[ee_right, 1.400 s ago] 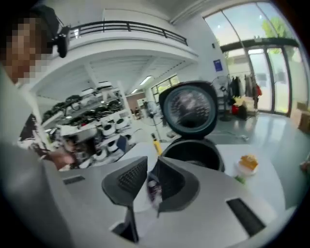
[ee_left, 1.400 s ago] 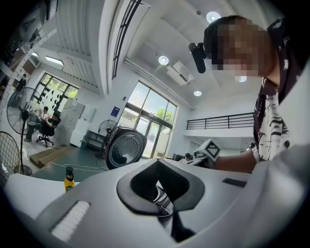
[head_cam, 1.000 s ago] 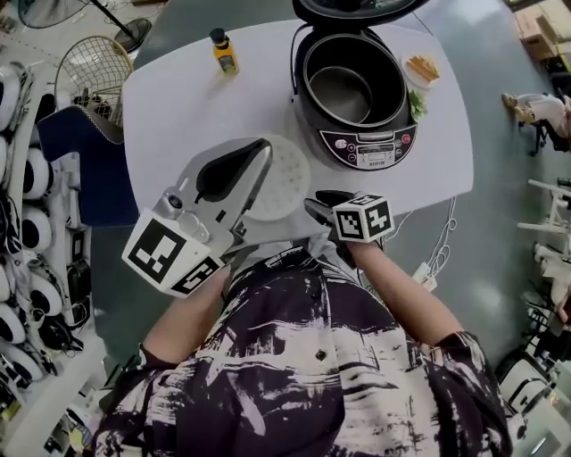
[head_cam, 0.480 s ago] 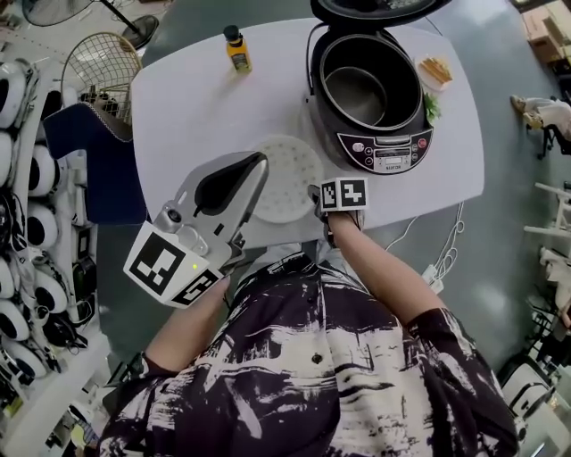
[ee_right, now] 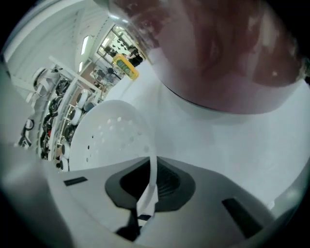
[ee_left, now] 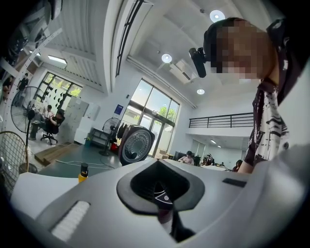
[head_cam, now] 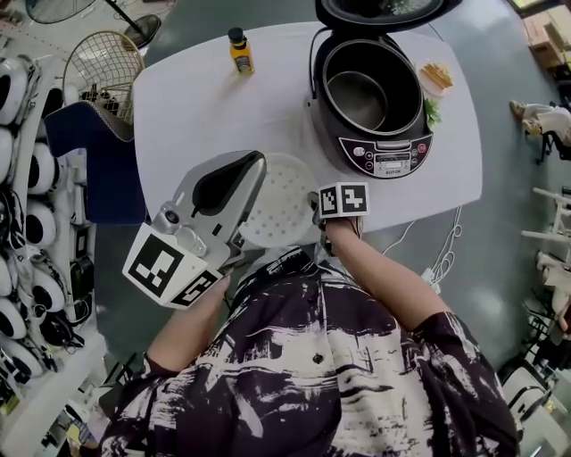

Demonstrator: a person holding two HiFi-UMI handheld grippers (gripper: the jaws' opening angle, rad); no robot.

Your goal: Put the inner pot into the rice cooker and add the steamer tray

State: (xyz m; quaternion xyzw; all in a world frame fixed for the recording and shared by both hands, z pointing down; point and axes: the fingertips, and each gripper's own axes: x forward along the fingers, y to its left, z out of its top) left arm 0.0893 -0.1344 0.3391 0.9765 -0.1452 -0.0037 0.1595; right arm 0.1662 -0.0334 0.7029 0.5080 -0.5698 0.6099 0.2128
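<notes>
The white table point(head_cam: 196, 98) carries everything. The rice cooker point(head_cam: 379, 152) stands at its far right with the lid point(head_cam: 379, 9) thrown back, so its mouth is free for loading from above. The inner pot point(head_cam: 357, 94) already sits down inside the cooker, so that half of the job looks done.

The steamer tray point(head_cam: 277, 192) lies on the table near the person's edge, just short of the cooker's control panel and close enough for a short carry. It is a round, shallow, perforated dish, so it has no long axis. Its hollow face points up, which seems the right way for it to drop onto the pot.

The left gripper point(head_cam: 254, 161) hangs level over the tray's left side, jaws together on nothing, apparently just parked out of the way. The right gripper point(head_cam: 317, 207) tilts steeply down at the tray's right edge. Its jaws have just been closing and now pinch the thin rim, which runs upright between them in the right gripper view, a hold suited to lifting.

A small yellow bottle point(head_cam: 238, 51) stands well apart at the far side.
</notes>
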